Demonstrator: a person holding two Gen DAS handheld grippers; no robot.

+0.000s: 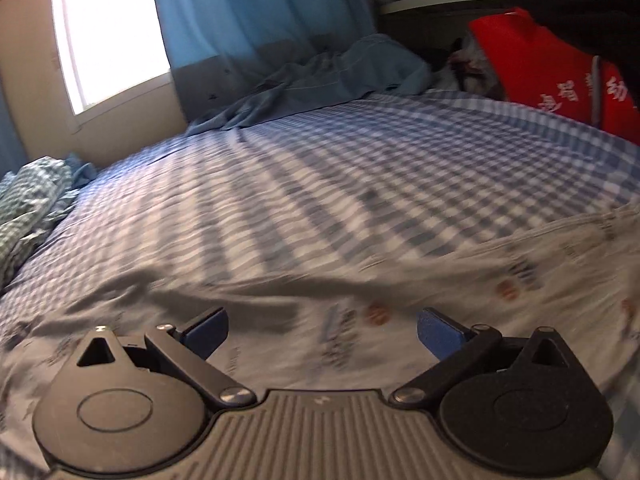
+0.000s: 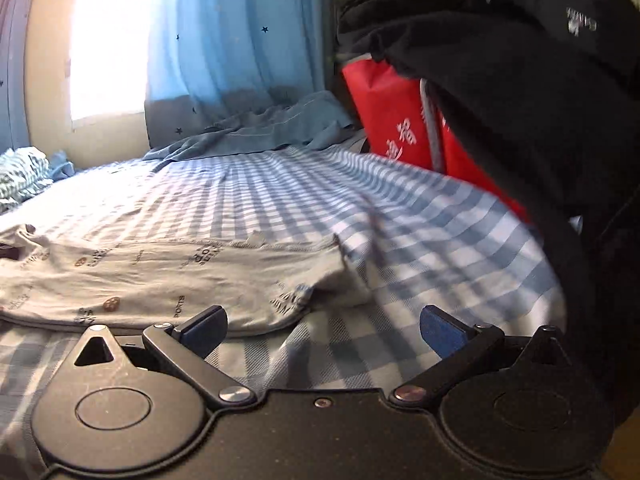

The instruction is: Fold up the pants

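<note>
A bed [image 2: 280, 200] with a blue-and-white checked sheet fills both views, running from the lower frame up to a bright window [image 2: 108, 40] and a blue star-print curtain [image 2: 224, 40] at upper left. Crumpled blue bedding [image 2: 280, 128] sits at the far centre. A red bag [image 2: 392, 120] and a dark jacket [image 2: 500, 100] crowd the upper right of the right wrist view.

The pants [image 2: 160, 280], pale grey with printed lettering and small round marks, lie spread flat in the left and lower-centre part of that view. One end bunches into a small ridge near mid-frame. In the left wrist view the pants [image 1: 360, 312] blur across the lower half.

The left gripper [image 1: 322, 330] hangs just above the fabric, fingers spread wide with nothing between them. The right gripper [image 2: 322, 330] is likewise wide and empty, poised by the garment's near edge, its left pad just over the hem.

This looks like the opening step: no fold is evident yet. The next move likely calls for each gripper to pinch an edge and carry it across. The checked sheet beyond the pants offers open room; the jacket at right is the tight side.
</note>
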